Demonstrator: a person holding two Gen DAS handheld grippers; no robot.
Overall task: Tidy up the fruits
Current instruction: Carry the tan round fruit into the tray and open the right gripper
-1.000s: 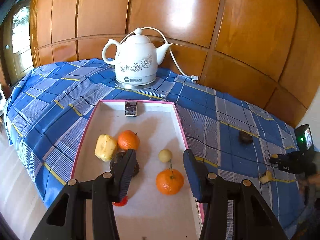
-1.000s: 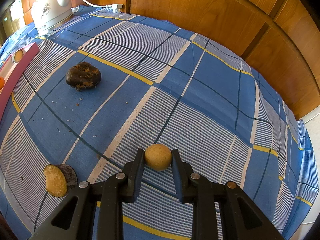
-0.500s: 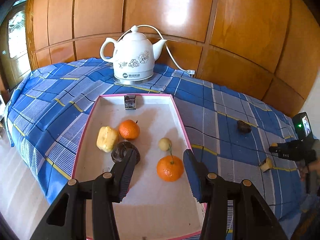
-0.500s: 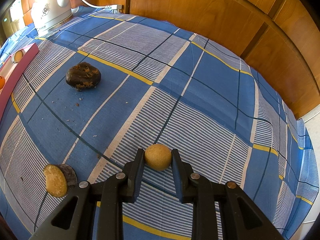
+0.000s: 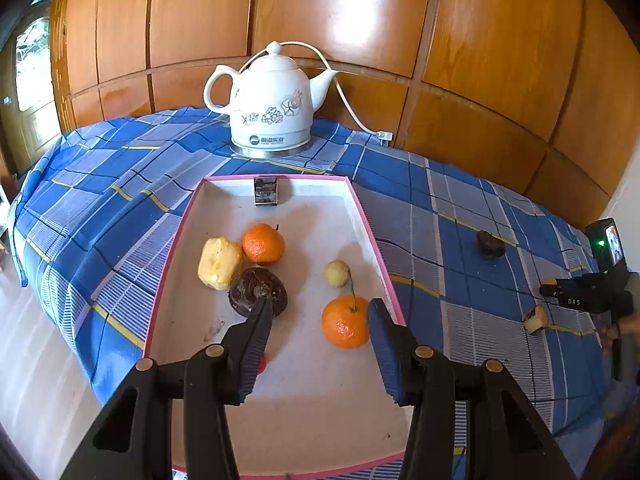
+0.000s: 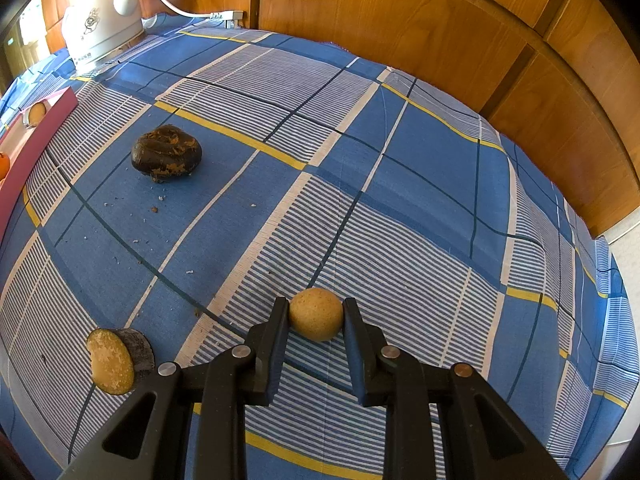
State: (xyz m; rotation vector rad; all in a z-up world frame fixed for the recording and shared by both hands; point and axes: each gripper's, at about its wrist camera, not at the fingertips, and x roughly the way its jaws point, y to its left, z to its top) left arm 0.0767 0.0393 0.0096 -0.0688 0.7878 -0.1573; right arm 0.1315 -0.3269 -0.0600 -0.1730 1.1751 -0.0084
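A pink-rimmed tray holds two oranges, a yellow piece, a dark brown fruit and a small tan fruit. My left gripper hovers open over the tray's near half, gripping nothing; the stemmed orange lies past its fingertips. On the blue checked cloth, my right gripper is shut on a small round tan fruit. It also shows at the right edge of the left wrist view as the right gripper. A red thing is mostly hidden behind the left finger.
A dark brown fruit and a cut piece lie on the cloth left of the right gripper, with crumbs between. A white kettle with a cord stands behind the tray. Wooden panels back the table. A small dark box leans on the tray's far wall.
In the left wrist view the tray's fruits have shifted slightly up the frame, and more of the dark fruit shows past the left finger. The right gripper and its fruit have not moved.
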